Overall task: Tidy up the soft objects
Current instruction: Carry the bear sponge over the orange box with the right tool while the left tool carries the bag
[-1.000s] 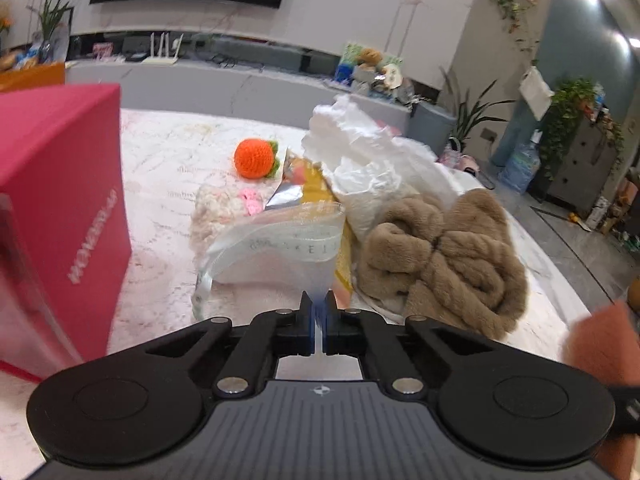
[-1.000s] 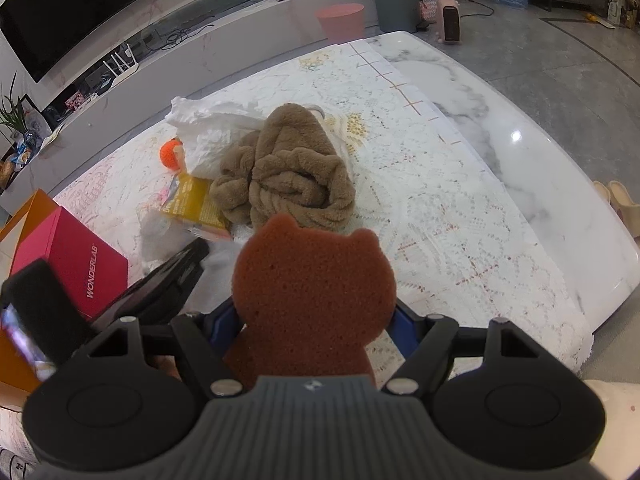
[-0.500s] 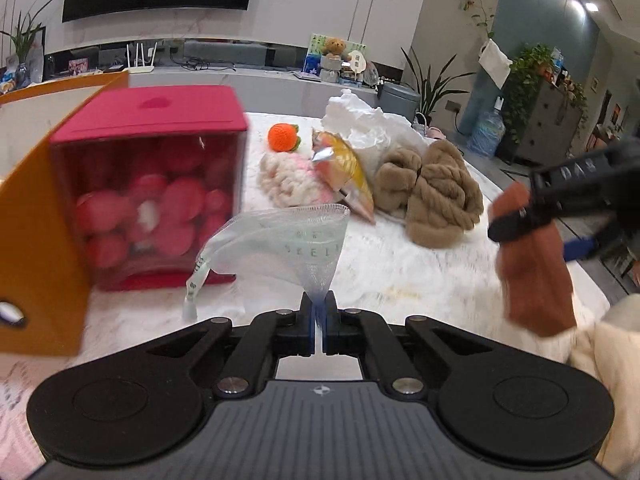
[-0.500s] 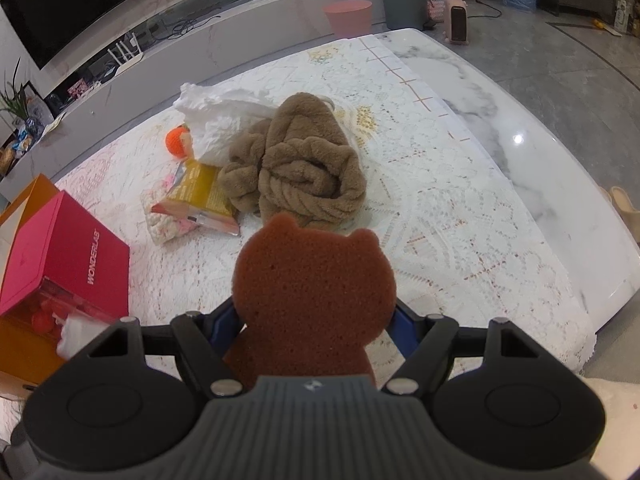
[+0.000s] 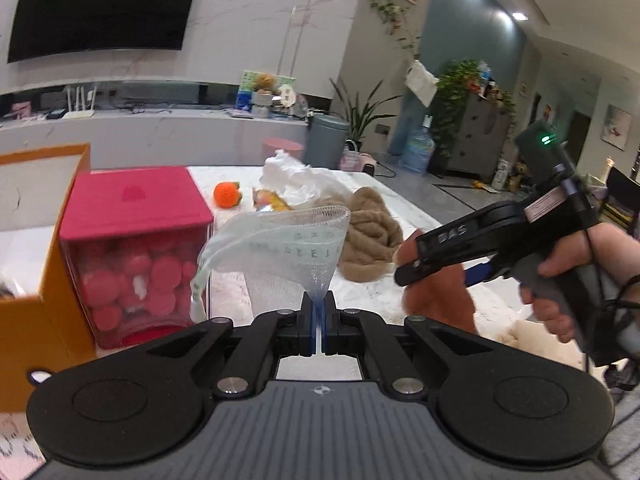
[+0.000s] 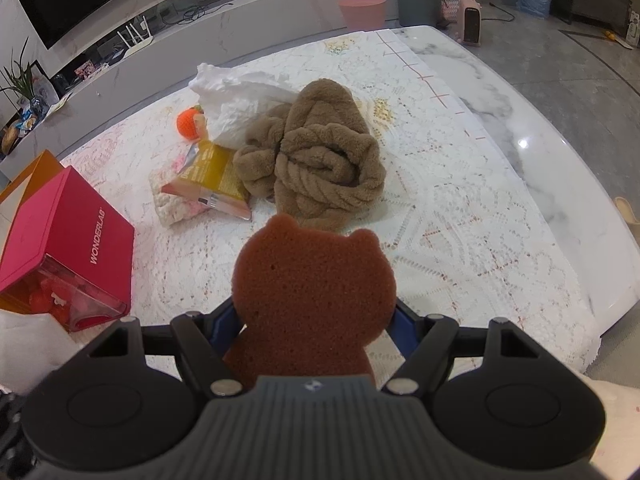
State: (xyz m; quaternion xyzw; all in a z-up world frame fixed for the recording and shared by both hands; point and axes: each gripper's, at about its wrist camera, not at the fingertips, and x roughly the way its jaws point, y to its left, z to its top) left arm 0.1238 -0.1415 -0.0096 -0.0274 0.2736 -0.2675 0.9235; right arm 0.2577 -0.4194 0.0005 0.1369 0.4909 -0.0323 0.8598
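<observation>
My left gripper [image 5: 319, 320] is shut on the lower tip of a white mesh pouch [image 5: 296, 248], which it holds up above the table. My right gripper [image 6: 316, 320] is shut on a brown bear-shaped sponge [image 6: 312, 288], its blue pads against the sponge's sides. In the left wrist view that gripper [image 5: 432, 280] hangs at the right with the sponge [image 5: 440, 304] under it, gripped by a hand [image 5: 568, 276]. On the lace cloth lie a brown plush towel [image 6: 320, 156], a white crumpled bag [image 6: 240, 100], an orange crochet ball [image 6: 187, 123], a yellow snack packet [image 6: 212, 184] and a pink-white knitted piece [image 6: 168, 204].
A pink box [image 6: 68, 232] with a clear front full of red balls [image 5: 132, 280] stands at the left, an orange box [image 5: 36, 248] beside it. The marble table's edge [image 6: 592, 184] curves at the right. Beyond are a TV wall, a counter and plants.
My left gripper has pulled back and risen with the pouch, so the pink box, orange box and right gripper have come into its view. The right gripper and sponge stayed nearly still.
</observation>
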